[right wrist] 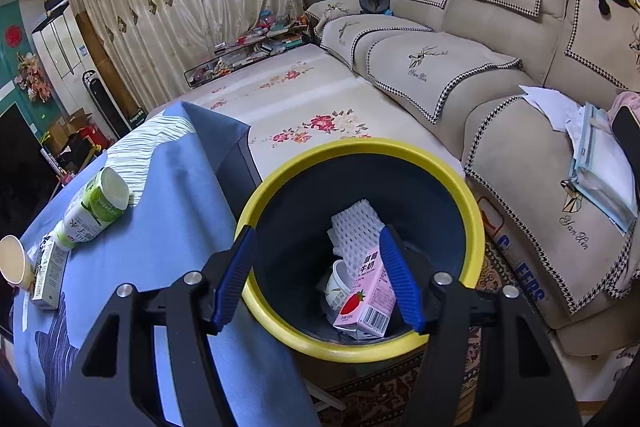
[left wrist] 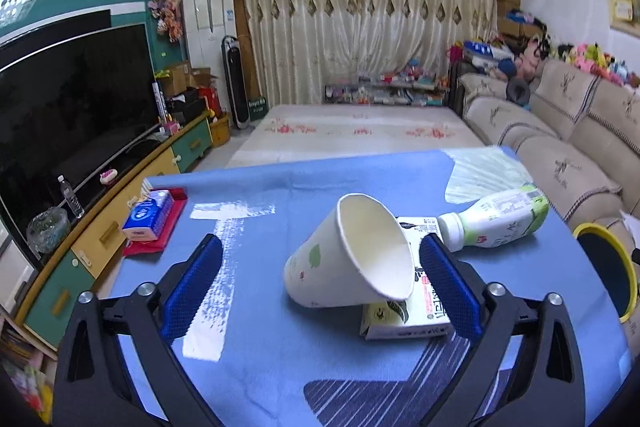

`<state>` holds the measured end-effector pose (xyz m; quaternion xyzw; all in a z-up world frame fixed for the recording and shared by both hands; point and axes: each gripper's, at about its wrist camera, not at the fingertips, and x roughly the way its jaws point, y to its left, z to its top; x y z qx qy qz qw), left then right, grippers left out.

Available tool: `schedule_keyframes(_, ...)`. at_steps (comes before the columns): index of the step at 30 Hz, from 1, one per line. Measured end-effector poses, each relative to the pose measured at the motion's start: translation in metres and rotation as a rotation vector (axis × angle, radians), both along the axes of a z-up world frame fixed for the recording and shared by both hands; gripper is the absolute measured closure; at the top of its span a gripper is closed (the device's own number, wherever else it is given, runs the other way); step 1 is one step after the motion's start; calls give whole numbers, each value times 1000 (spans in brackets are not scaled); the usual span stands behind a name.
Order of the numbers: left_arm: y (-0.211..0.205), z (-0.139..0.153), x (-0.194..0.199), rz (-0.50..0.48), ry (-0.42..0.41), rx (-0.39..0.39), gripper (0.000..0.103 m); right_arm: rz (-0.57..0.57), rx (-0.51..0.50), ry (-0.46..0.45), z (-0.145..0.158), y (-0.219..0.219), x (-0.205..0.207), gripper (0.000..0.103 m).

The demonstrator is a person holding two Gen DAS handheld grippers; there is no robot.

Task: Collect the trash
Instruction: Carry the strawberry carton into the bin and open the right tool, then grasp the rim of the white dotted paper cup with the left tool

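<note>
Here, paper cup (left wrist: 352,255) framed, untouched, by wide-spread left gripper (left wrist: 320,275) on table (left wrist: 280,367); right gripper (right wrist: 316,275) held parted, empty, above bin (right wrist: 360,155) beside table.

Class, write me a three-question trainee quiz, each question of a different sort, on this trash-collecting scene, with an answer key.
1. True or false: the white paper cup stands upright on the blue tablecloth.
2. Which item lies inside the yellow-rimmed dark bin? A) pink strawberry milk carton B) green-and-white plastic bottle C) blue tissue pack
3. Fill in: the open left gripper has the ____ between its blue pads.

Key: 1 false, it lies tipped on a white printed carton; 2 A; 3 cup.
</note>
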<state>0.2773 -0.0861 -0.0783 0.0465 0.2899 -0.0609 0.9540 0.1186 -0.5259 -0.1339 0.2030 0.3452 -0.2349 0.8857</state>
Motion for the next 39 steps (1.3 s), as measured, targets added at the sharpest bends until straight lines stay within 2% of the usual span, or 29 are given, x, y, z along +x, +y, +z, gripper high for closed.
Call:
schedule_keyframes(2,-4,-7,15,4,49,8,17,2,4,-2,0,0,-1,42)
schedule_keyframes(4,-5,-13,25,5,89,0,33,4,5,-5,1,-1,-1,42)
schedule_keyframes(5,-5,-16,30,8,109,-4,37,5,6,-6,1,0,-1,42)
schedule_keyframes(7,-1,-21,38,13,147,-24,56,9,10,-6,0,0,0,42)
schedule_keyframes(8,1,-23,41,14,160,-32,62,10,11,-5,0,0,0,42)
schedule_keyframes(10,6,-27,44,11,177,-52,85,11,18,-5,-2,-1,1,42)
schedule_keyframes(12,9,-28,42,4,173,-60,94,16,26,-5,-4,0,2,42)
schedule_keyframes(18,18,-10,14,-28,114,-93,98,30,44,-15,-6,-1,1,42)
schedule_keyframes(25,2,37,-39,-120,32,-80,98,14,62,-55,0,-12,-14,42)
schedule_keyframes(32,-69,63,-77,-336,19,-110,98,-32,52,-92,9,-30,-40,41)
schedule_keyframes(39,-172,53,-86,-542,97,-152,98,-80,38,-97,10,-47,-57,41)
